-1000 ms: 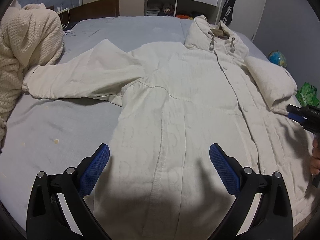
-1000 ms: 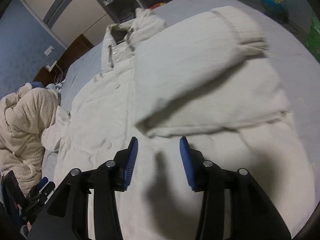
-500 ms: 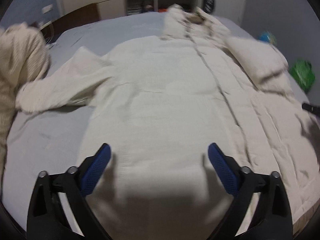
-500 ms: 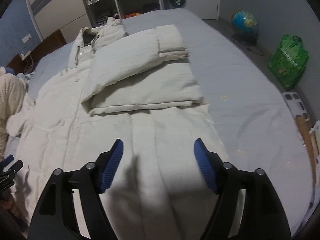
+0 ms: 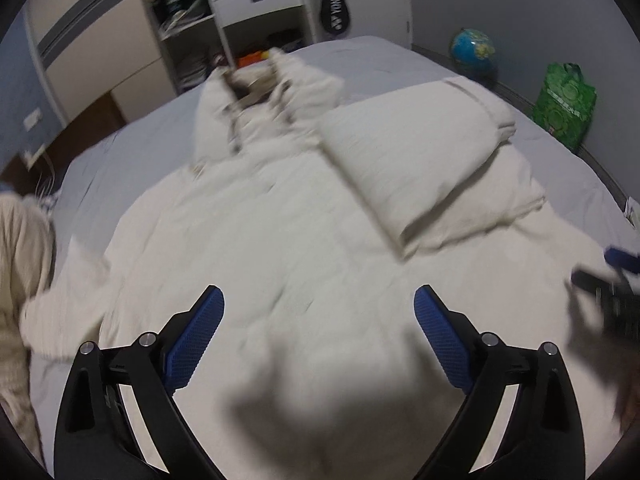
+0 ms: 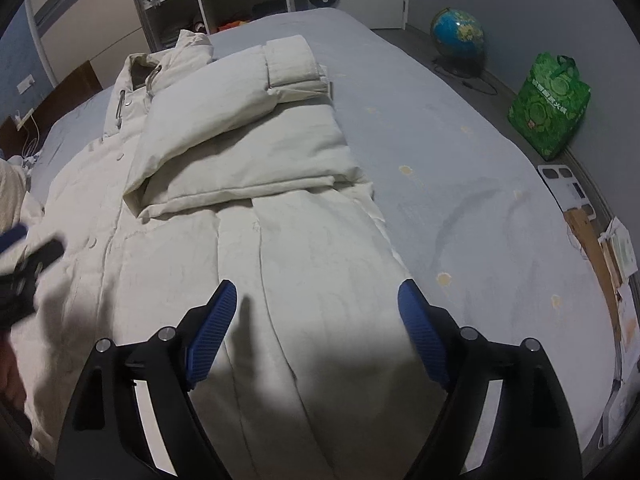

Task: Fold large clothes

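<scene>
a grey bed point(image 6: 460, 168) fills a bedroom with shelves and drawers behind it, and a globe point(image 6: 458, 34) and green bag point(image 6: 550, 100) on the floor beside it. the cream coat point(image 6: 248, 240) lies flat and face up along the bed, hood toward the shelves, likely spread so it can be folded in thirds. its right sleeve point(image 6: 240, 92) is already laid across the chest; the left sleeve point(image 5: 64, 300) trails off the coat toward a knitted cream bundle point(image 5: 20, 248). the left tool point(image 5: 318, 336) and right tool point(image 6: 316, 328) both hover over the coat's lower part, fingers spread wide, gripping nothing. the left view is motion-blurred, so hood detail is unclear; the hem is hidden below both tools.
</scene>
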The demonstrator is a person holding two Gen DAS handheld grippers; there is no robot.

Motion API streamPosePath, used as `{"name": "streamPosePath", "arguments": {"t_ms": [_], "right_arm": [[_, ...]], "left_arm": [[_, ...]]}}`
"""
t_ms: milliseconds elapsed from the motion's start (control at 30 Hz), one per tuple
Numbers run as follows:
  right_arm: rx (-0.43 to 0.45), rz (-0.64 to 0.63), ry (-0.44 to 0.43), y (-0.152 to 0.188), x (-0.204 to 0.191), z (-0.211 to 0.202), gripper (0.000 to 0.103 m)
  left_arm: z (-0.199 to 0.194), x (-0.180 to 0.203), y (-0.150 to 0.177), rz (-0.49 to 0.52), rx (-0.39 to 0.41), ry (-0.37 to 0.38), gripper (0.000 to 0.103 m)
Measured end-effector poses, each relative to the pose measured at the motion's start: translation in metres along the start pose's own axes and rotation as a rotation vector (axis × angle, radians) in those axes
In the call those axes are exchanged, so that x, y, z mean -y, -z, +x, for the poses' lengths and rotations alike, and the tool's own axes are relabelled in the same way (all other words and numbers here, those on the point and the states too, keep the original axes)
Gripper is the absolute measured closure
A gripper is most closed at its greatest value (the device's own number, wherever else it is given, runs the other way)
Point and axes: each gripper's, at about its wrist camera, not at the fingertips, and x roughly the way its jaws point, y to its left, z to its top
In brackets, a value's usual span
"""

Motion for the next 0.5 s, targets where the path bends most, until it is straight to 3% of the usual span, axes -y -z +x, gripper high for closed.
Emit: {"name": "streamPosePath", "arguments": {"t_ms": [233,500], "right_arm": [[-0.016,-0.006,0.004,0.005,0.0,-0.002,0.024],[-0.025,0.014,-0.03,0.008,0.007,-0.002,0.024]], "left_arm": [[0.035,0.049,-0.042,0.131,0.014,0.005,0.01],[0.062,0.089,-0.067,0.258,0.023,0.037,0.015]]}}
